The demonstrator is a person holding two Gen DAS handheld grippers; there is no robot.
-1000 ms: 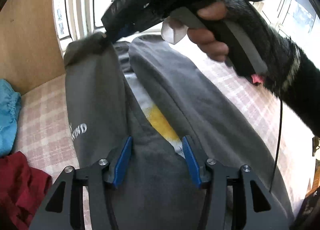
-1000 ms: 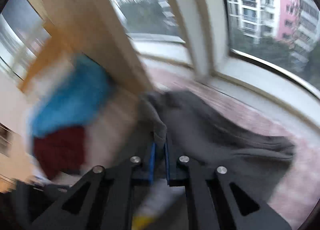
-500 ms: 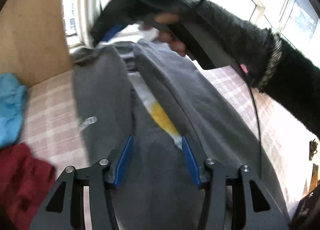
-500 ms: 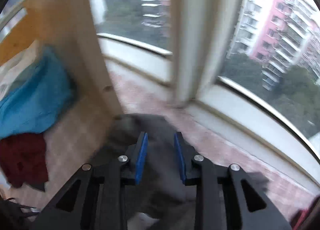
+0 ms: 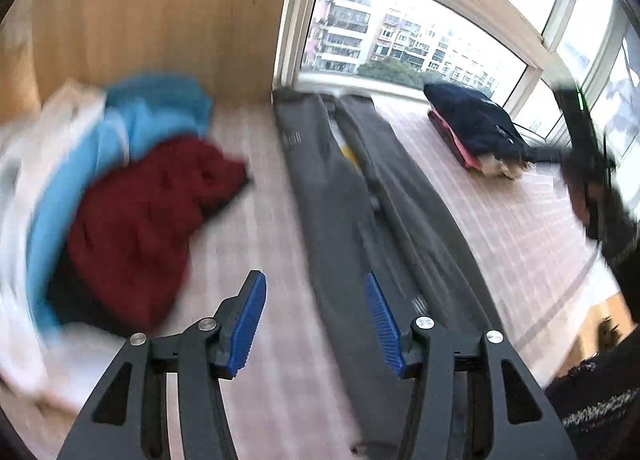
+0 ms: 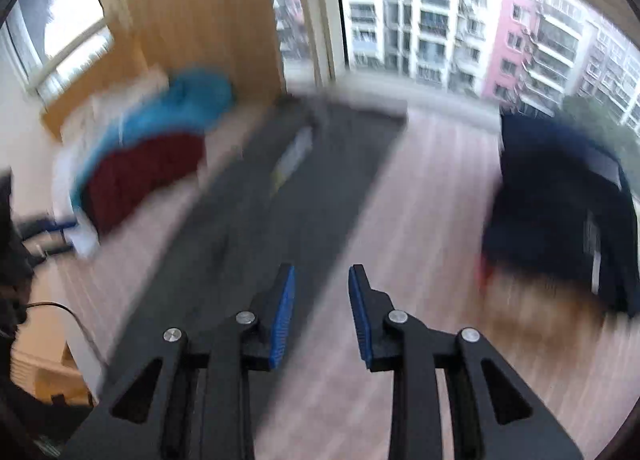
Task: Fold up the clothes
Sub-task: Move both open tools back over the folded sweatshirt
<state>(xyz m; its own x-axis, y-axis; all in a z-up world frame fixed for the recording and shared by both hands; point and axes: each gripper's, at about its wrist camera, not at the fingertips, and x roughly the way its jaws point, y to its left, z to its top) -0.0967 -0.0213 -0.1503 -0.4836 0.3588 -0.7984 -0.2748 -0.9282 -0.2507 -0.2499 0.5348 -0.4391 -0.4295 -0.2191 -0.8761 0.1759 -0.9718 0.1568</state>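
Observation:
Grey trousers (image 5: 344, 195) lie stretched out lengthwise on the pink checked surface (image 5: 500, 219), legs side by side, running from near me to the window. My left gripper (image 5: 316, 312) is open and empty, raised above the near end of the trousers. My right gripper (image 6: 321, 300) is open and empty, held above the trousers (image 6: 272, 195) near their right edge; this view is blurred. The right gripper also shows in the left wrist view (image 5: 588, 163) at far right.
A pile with a dark red garment (image 5: 144, 219), a blue one (image 5: 132, 127) and white cloth (image 5: 16, 219) lies left. A folded stack with a navy garment (image 5: 472, 123) on top sits at back right. A wooden panel (image 5: 160, 11) and windows stand behind.
The right gripper let go of the trouser end and opened, then pulled back to the right. Both grippers rose and drew back from the trousers, which now lie flat.

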